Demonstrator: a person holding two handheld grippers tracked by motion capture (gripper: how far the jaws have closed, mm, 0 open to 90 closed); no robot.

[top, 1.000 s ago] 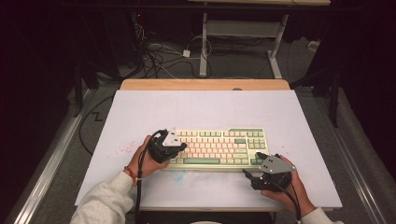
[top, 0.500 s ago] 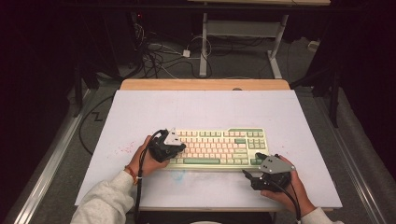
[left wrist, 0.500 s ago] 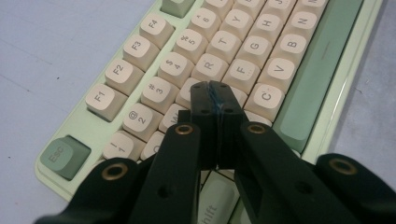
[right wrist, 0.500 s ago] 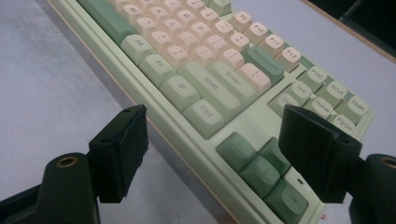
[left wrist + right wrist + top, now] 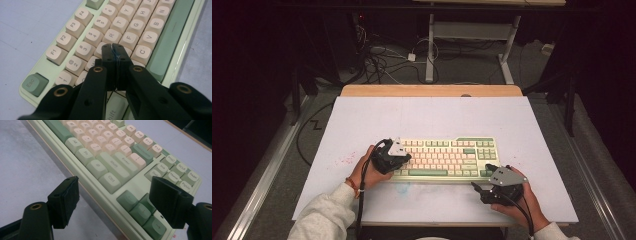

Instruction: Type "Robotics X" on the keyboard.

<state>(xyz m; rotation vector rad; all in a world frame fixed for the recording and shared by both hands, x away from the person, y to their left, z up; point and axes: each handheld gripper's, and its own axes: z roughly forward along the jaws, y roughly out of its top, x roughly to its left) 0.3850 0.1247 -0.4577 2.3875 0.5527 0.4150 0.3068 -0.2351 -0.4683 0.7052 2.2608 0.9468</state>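
Overhead light is falling evenly on the pale lavender worktop [image 5: 362, 125] while the surrounding room is lying dark. Near foregrounds in both gripper views are blurring slightly.
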